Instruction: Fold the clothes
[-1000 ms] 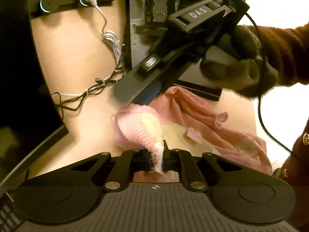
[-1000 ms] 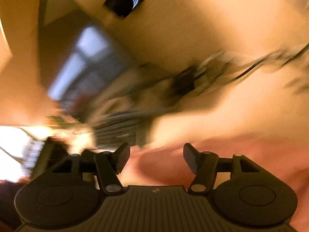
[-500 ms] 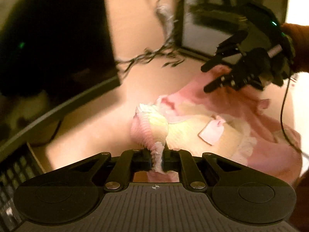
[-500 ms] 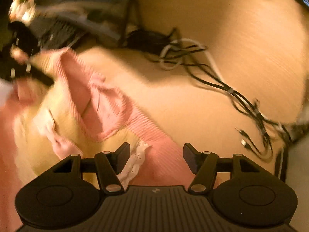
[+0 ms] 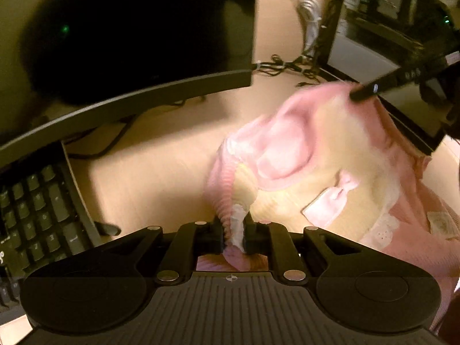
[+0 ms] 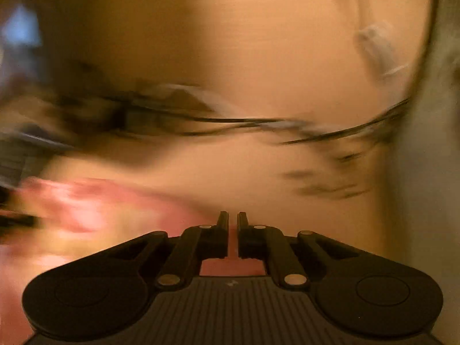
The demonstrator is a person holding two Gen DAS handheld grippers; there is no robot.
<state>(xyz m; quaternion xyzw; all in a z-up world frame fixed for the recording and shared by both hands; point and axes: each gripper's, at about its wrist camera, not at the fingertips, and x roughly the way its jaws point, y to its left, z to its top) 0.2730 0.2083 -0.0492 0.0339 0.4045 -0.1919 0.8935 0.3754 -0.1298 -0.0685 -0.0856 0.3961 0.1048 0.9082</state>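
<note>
A pink and cream knitted garment [image 5: 302,155] with lace trim is stretched over the wooden desk [image 5: 158,158]. My left gripper [image 5: 233,227] pinches a bunched pink and white edge of it; its jaws are opening slightly, and the cloth is still pressed between the pads. At the garment's far corner, my right gripper [image 5: 363,93] shows as a thin black tip on the lifted pink edge. In the blurred right wrist view, that right gripper [image 6: 233,221] is closing to a narrow slit with pink cloth [image 6: 86,204] in it.
A dark monitor [image 5: 129,43] leans over the desk at the left, with a black keyboard [image 5: 34,212] below it. Tangled cables [image 5: 287,66] lie behind the garment. A computer case [image 5: 373,28] and a dark panel stand at the right.
The right gripper went from wide open over the garment to nearly closed on its pink edge. The left gripper, still holding its bunch, sank and rolled, bringing the monitor and keyboard into view. The garment is stretched out.
</note>
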